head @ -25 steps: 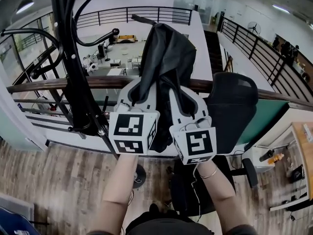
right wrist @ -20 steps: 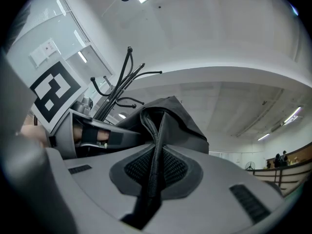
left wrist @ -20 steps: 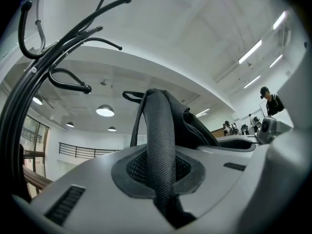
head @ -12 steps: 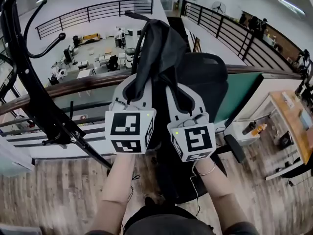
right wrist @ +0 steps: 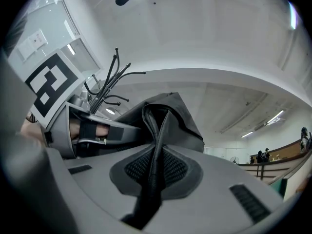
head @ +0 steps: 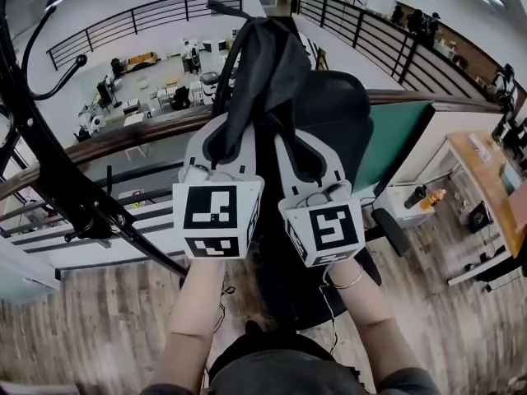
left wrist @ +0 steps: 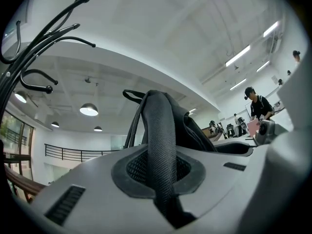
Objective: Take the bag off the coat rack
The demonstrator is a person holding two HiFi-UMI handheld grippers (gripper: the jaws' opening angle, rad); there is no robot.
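1. Head view: The room is big. It has a wooden floor [head: 74, 319] and a brown handrail [head: 123, 134]. Black railings [head: 140, 19] run round a lower level. A desk [head: 486, 167] stands at the right edge, partly cut off. The black coat rack [head: 62, 192] is on the left, and its top is cut off. The dark bag [head: 276, 72] is up in the air, apart from the coat rack, in front of a black office chair [head: 350, 130]. The left gripper [head: 224, 142] and the right gripper [head: 306, 161] sit side by side under it. The marker cubes hide the hands, so only the bare arms [head: 193, 319] show.

2. Left gripper view: The jaws are squeezed shut on a wide woven strap [left wrist: 160, 140] of the bag. It stands straight up between them. Its low end is lost in the dark gap. The white ceiling [left wrist: 161, 33] has round lamps [left wrist: 88, 110]. A person [left wrist: 257, 104] stands far off on the right.

3. Right gripper view: The jaws are pinched shut on a thin fold [right wrist: 157, 145] of the bag's dark cloth. The fold hides the rest of the bag. The white ceiling fills most of this view. The coat rack looks small, far behind.
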